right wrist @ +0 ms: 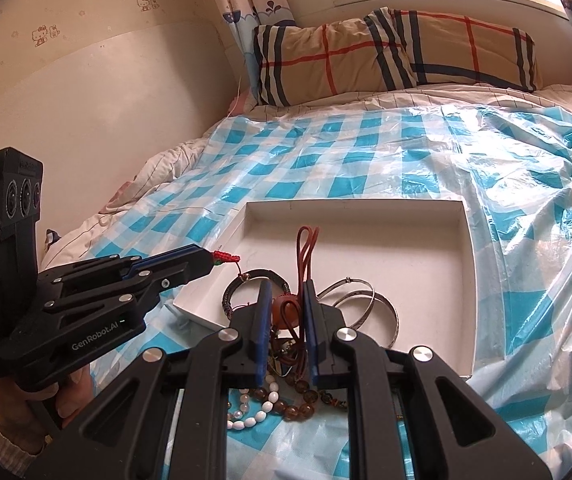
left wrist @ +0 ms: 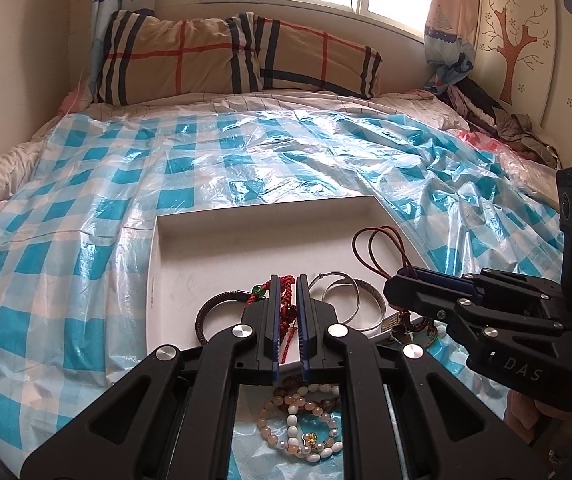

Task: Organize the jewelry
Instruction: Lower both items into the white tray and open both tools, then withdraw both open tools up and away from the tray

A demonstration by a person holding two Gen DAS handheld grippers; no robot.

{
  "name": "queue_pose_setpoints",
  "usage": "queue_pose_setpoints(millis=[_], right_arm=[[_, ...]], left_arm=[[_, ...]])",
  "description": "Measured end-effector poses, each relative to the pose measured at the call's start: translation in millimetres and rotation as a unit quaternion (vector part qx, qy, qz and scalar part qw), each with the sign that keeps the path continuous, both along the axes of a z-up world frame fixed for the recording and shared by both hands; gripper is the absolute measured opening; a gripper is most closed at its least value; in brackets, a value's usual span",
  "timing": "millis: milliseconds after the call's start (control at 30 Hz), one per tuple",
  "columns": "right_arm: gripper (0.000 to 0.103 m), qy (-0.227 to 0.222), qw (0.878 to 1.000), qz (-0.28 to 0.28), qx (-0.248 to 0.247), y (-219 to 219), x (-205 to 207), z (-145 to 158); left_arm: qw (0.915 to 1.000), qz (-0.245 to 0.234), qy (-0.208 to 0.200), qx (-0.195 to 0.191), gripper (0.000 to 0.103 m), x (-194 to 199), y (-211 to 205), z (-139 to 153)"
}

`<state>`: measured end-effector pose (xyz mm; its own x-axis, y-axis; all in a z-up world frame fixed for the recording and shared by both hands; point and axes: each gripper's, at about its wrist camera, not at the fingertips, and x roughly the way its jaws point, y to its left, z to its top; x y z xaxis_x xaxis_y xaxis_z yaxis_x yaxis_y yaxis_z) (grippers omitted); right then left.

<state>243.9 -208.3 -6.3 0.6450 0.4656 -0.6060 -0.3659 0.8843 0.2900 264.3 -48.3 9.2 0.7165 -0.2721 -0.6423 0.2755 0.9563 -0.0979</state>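
My left gripper [left wrist: 288,278] is shut on a red braided cord [left wrist: 286,312], whose knotted end sticks out of its tip [right wrist: 227,258]. My right gripper [right wrist: 286,286] is shut on a brown cord necklace [right wrist: 306,240]. Its loop rises past the fingertips and an orange pendant [right wrist: 283,308] hangs between the fingers. Both grippers hover over the near edge of a shallow white tray [right wrist: 366,202], side by side. In the tray lie silver bangles [left wrist: 352,292] and a dark braided bracelet [left wrist: 211,308]. Beaded bracelets [left wrist: 302,424] lie on the sheet in front of the tray.
The tray sits on a blue-and-white checked plastic sheet [left wrist: 205,160] spread over a bed. Plaid pillows [left wrist: 225,56] lean at the headboard under a window. A pile of clothes [left wrist: 498,120] lies at the far right. A hand [right wrist: 9,412] holds the left gripper's handle.
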Motion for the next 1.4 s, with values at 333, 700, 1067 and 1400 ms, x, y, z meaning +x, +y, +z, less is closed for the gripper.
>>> queue_pose_setpoints(millis=[333,700,1067,1400], right_arm=[[0.031,0.016,1.0,-0.007,-0.022,7.6,18.0,-14.2],[0.041,0.02,0.999,-0.014,-0.031,-1.9,-29.8,-0.1],[0.048,0.02,0.999,-0.032,-0.038,-20.8,-97.1,13.5],[0.05,0.005,0.999,-0.04,-0.034,-30.4,-135.9,32.2]], left_arm=[[0.9997,0.005,0.024,0.008,0.019,7.8,-2.2,-14.8],[0.9995,0.022,0.022,-0.008,0.053,-37.7,7.5,-2.2],[0.9981,0.039,0.047,-0.002,0.063,-97.7,26.8,-0.4],[0.9997,0.015,0.017,0.013,0.075,-135.3,8.9,27.1]])
